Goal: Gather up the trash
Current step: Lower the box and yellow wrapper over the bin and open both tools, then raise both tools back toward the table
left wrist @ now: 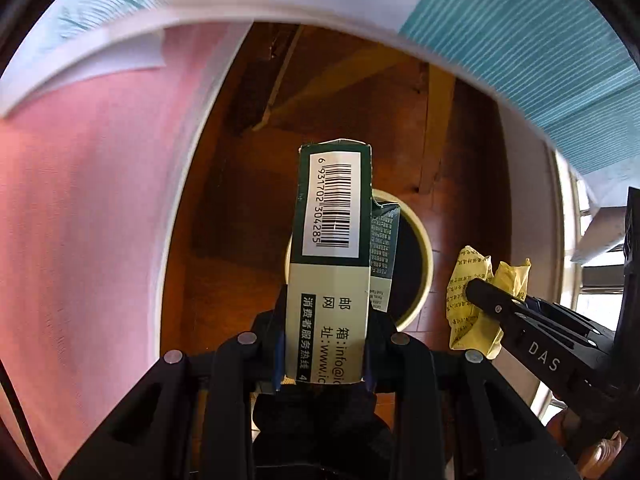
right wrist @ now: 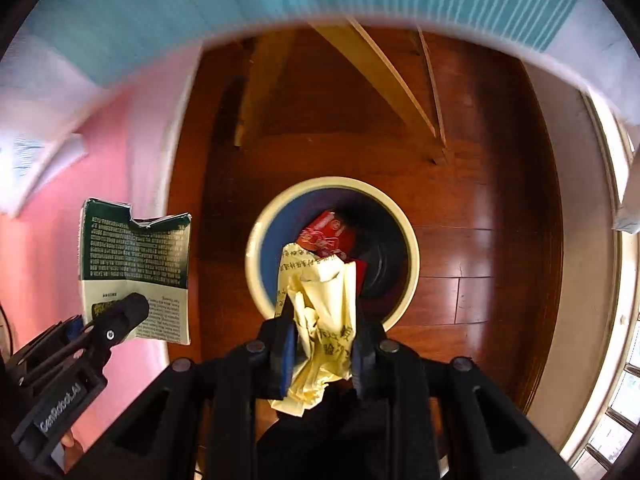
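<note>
Room: wooden floor point(right wrist: 460, 152) of reddish-brown boards far below me, pink bedding point(left wrist: 80, 208) along my left side, teal striped cloth point(left wrist: 532, 40) across the top of both views.
Pose: I hold both claws high and pointed steeply down at the floor, side by side, the left one just left of the right.
Left claw point(left wrist: 326, 344): clamped tight on the lower end of a green and cream carton point(left wrist: 330, 256); its blue pads press the carton's two narrow sides.
Carton: stands up from my fingers with the barcode face toward the camera, torn open at the far end; seen from the right wrist point(right wrist: 136, 268), its printed broad side shows a ragged top edge.
Right claw point(right wrist: 320, 344): closed on a crumpled yellow wrapper point(right wrist: 316, 320) printed with dark characters; the paper bulges out above and below the pads.
Wrapper from the left wrist point(left wrist: 476, 300): pinched at the tip of the right claw point(left wrist: 480, 292), hanging beside the bin's rim.
Bin point(right wrist: 412, 256): round, cream-rimmed, standing on the floor directly under both claws, partly hidden behind the carton in the left view point(left wrist: 424, 264).
Inside the bin: a red packet point(right wrist: 328, 232) lies against the dark inner wall.
</note>
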